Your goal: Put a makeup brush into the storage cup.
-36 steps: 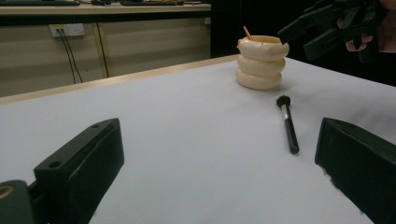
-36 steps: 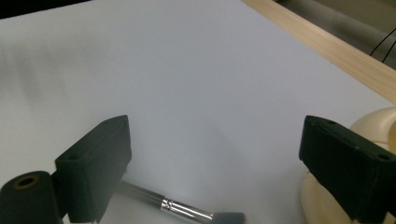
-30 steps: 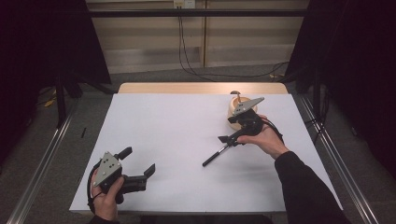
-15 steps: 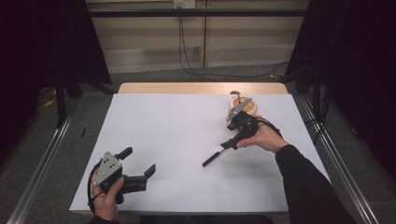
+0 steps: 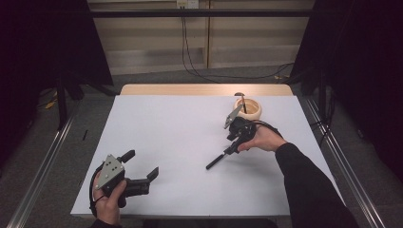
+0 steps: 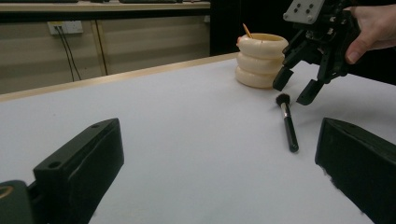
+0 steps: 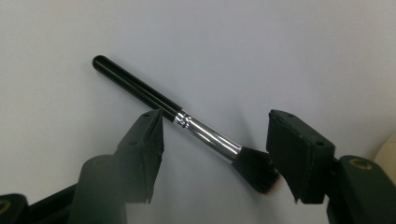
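the makeup brush (image 7: 187, 126) lies flat on the white desk (image 5: 166, 142), black handle pointing toward my near edge and the dark bristle head toward the cream ribbed holder (image 5: 249, 108) at the far right. in the left gripper view the brush (image 6: 288, 125) sits just short of that holder (image 6: 259, 59), near but apart from it, and a thin stick stands in the holder already.

my right gripper (image 7: 210, 154) is over the brush's head end, tilted down. in its own view the jaws straddle the silver ferrule and bristles – one jaw beside the ferrule, the other just past the bristle tips – half spread, and they have just been closing with the brush between them. the pads don't look pressed on it yet; i see white desk between each jaw and the brush, so i judge this is no grip yet. from above the right gripper (image 5: 234, 137) hangs right over the brush (image 5: 219, 158), and the left gripper view shows it (image 6: 299, 88) with its tips a little above the desk.

my left gripper (image 5: 140, 166) rests at the near left corner, jaws wide, nothing in them – well apart from the work.

so as i read it: the approach and lining-up are done. left to do is the close on the brush, the lift, and, i'd guess, standing it in the holder.
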Action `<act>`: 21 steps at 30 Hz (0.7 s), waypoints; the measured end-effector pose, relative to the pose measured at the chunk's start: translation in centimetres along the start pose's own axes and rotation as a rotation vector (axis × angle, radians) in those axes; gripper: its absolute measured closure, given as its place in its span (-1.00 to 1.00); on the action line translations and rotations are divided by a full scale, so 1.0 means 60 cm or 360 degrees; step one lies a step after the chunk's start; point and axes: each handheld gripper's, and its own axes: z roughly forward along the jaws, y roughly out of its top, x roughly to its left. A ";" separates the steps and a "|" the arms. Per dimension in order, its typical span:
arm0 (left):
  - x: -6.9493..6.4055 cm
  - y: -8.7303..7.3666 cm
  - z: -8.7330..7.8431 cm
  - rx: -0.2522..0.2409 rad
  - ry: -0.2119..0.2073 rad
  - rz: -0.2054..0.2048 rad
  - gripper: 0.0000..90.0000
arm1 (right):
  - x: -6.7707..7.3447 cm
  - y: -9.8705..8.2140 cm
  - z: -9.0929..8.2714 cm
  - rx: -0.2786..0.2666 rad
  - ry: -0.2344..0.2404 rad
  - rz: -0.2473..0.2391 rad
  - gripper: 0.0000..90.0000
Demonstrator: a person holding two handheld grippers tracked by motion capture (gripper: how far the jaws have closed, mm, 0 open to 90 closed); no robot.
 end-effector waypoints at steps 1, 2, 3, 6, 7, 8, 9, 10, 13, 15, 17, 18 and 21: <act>0.000 0.000 0.000 -0.0004 0.0001 -0.0008 -0.97 | 0.001 0.000 0.001 0.0002 0.0009 0.0013 -0.11; 0.000 -0.001 0.001 -0.0011 -0.0016 -0.0011 -0.97 | 0.000 0.000 0.003 0.0006 -0.0003 0.0018 -0.11; 0.000 -0.001 0.001 -0.0007 -0.0008 -0.0009 -0.97 | -0.001 0.000 0.004 0.0006 -0.0009 0.0002 -0.10; 0.000 0.000 0.001 0.0000 -0.0011 -0.0002 -0.97 | -0.001 0.001 0.009 0.0020 0.0011 -0.0029 -0.09; 0.000 -0.001 0.001 0.0001 -0.0011 -0.0001 -0.97 | 0.000 0.001 0.011 0.0041 0.0010 -0.0026 -0.09; 0.000 0.000 0.001 0.0004 -0.0006 -0.0001 -0.97 | 0.000 0.001 0.013 0.0052 0.0018 -0.0053 -0.08; 0.000 -0.001 0.001 0.0003 -0.0007 -0.0001 -0.97 | 0.002 0.001 0.016 0.0064 0.0012 -0.0056 -0.09; 0.000 -0.001 0.001 0.0000 -0.0011 -0.0002 -0.97 | 0.001 0.001 0.018 0.0064 0.0003 -0.0079 -0.07; 0.001 -0.001 0.001 -0.0003 -0.0018 -0.0001 -0.97 | 0.003 0.000 0.019 0.0071 0.0013 -0.0081 -0.04; 0.000 -0.001 0.001 -0.0002 -0.0013 0.0000 -0.97 | 0.002 -0.001 0.022 0.0061 0.0012 -0.0120 -0.02; 0.000 -0.001 0.001 -0.0002 -0.0012 0.0002 -0.97 | 0.004 -0.003 0.022 0.0078 0.0005 -0.0119 -0.02; -0.001 -0.001 0.001 -0.0007 -0.0016 -0.0007 -0.97 | 0.005 -0.004 0.023 0.0082 0.0009 -0.0127 -0.01; 0.000 -0.001 0.001 0.0006 -0.0007 0.0003 -0.97 | 0.007 -0.007 0.025 0.0101 -0.0003 -0.0114 0.01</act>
